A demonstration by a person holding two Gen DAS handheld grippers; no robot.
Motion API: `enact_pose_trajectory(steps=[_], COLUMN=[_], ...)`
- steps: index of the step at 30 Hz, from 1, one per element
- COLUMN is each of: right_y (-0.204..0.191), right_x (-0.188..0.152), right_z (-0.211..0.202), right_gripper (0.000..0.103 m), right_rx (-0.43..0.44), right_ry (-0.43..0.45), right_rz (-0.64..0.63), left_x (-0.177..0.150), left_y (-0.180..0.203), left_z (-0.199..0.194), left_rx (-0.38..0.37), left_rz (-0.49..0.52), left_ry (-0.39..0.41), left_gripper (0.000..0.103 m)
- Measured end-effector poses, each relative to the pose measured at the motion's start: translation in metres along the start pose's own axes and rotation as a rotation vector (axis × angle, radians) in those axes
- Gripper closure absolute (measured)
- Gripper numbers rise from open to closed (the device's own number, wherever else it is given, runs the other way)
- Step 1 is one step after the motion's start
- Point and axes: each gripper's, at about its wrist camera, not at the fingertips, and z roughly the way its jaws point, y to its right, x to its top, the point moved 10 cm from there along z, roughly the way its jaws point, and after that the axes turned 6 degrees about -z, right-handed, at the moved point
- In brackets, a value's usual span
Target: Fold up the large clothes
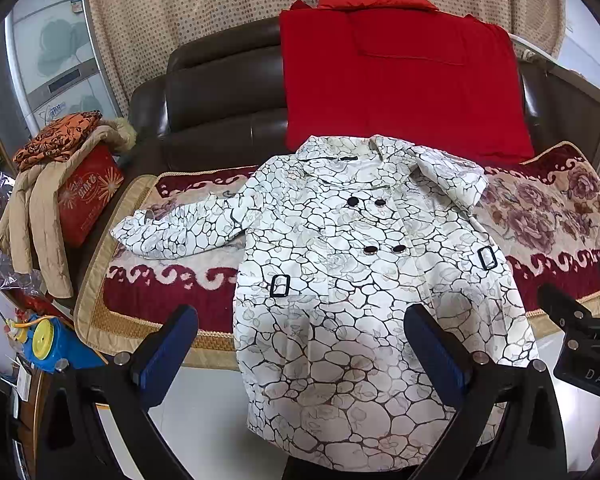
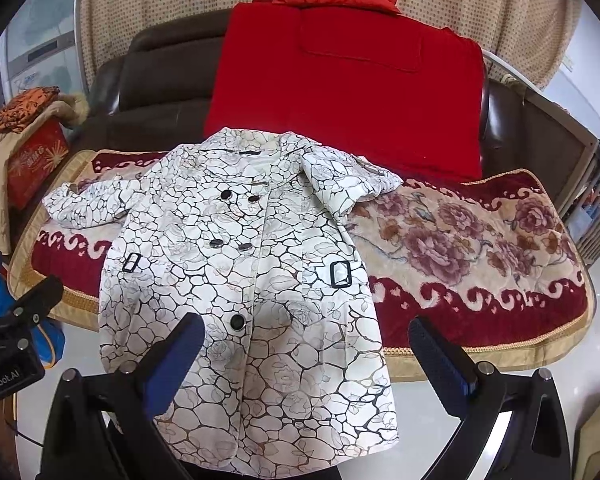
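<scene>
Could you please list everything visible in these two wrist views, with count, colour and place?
coat: one, white with black crackle print, spread face-up on the blanket, hem hanging over the sofa's front edge
blanket: one, dark red and cream floral, over the sofa seat
sofa: one, dark brown leather
red quilt: one, folded against the backrest
red box: one, on the left armrest
beige jacket: one, draped over the box
orange patterned cloth: one, on top of the jacket
left hand-held gripper: one, black with blue pads, open
right hand-held gripper: one, same, open

"DAS" shows on the right gripper (image 1: 580,344); "enRobot.AI" on the left gripper (image 2: 8,356).
</scene>
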Motion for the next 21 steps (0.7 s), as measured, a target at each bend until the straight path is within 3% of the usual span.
enact_pose_trajectory(steps=[15,21], right_y=[0.016,0.032], right_x=[0.029,0.051], right_z=[0.018,0.042], right_gripper=[0.000,0.000], right_rx=[-0.021,-0.026], right_ry=[0.023,0.041], right_rz=[0.013,0.032], left_x=[0.054,0.067], left_y=[0.002,0.013], left_z=[0.019,0.058], left_rx=[0.012,-0.013], left_rz=[-0.016,-0.032], left_ry=[0.057,-0.011], left_gripper=[0.001,0.001])
